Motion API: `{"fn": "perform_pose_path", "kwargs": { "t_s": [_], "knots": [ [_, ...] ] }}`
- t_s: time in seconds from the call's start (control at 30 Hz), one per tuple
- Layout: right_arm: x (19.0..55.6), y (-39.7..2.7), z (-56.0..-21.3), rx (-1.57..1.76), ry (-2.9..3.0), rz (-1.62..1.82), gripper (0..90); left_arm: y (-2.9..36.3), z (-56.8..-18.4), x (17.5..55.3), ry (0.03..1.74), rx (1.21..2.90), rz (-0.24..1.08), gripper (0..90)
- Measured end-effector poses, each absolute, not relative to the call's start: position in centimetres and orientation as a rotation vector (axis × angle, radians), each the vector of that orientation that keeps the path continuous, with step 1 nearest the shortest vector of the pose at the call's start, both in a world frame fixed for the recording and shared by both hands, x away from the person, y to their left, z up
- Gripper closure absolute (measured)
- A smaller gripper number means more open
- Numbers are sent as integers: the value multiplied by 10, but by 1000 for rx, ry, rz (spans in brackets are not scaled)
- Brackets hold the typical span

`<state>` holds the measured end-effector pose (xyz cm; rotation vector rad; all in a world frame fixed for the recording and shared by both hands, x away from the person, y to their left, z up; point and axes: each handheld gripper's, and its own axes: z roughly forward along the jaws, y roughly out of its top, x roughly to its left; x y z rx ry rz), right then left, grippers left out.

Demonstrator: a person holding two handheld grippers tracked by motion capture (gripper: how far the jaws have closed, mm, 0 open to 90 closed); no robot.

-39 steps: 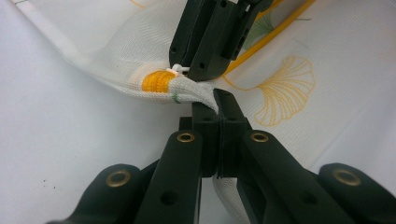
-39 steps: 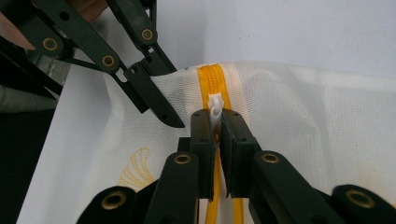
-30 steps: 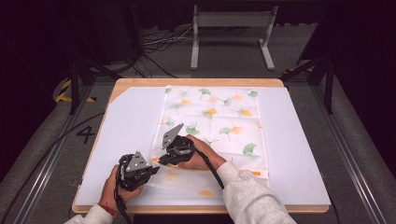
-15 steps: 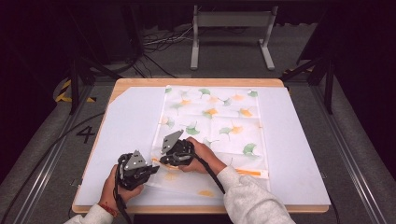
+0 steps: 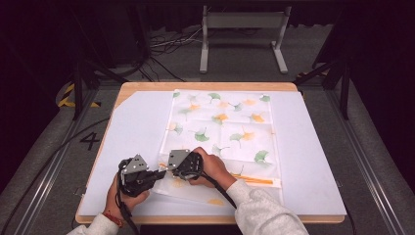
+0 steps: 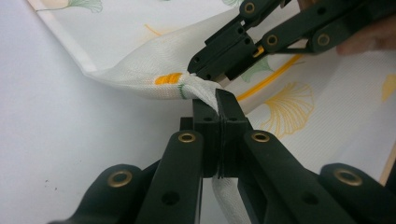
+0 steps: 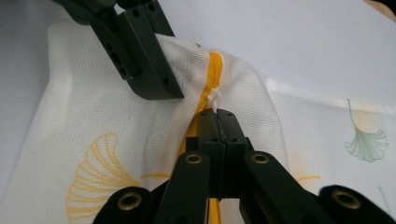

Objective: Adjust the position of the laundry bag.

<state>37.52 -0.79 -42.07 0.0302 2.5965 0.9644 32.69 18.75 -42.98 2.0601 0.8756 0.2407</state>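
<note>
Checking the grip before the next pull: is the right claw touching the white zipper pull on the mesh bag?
Touching. In the right gripper view the right claw is shut, its tips pinching the white zipper pull on the yellow zipper.

In the left gripper view, the mesh bag (image 6: 140, 70) runs off the top and right edges beyond the left gripper (image 6: 218, 100), and its pinched corner is hidden between the closed jaws. In the right gripper view, the white zipper pull (image 7: 215, 99) at the right gripper (image 7: 217, 114) tips is mostly hidden.
</note>
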Motion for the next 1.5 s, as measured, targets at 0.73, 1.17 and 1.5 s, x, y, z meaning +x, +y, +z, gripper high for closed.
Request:
{"fn": "perform_pose_path", "kwargs": {
  "t_s": [0.73,1.17,1.5],
  "knots": [
    [368,-26,-431,37,2602,893,900,187,-427,325,878,2052,270,882],
    [368,-22,-432,55,2593,895,900,186,-431,325,869,2068,263,882],
    [369,-13,-432,67,2594,923,871,185,-430,324,854,2073,264,882]
  ]
}}
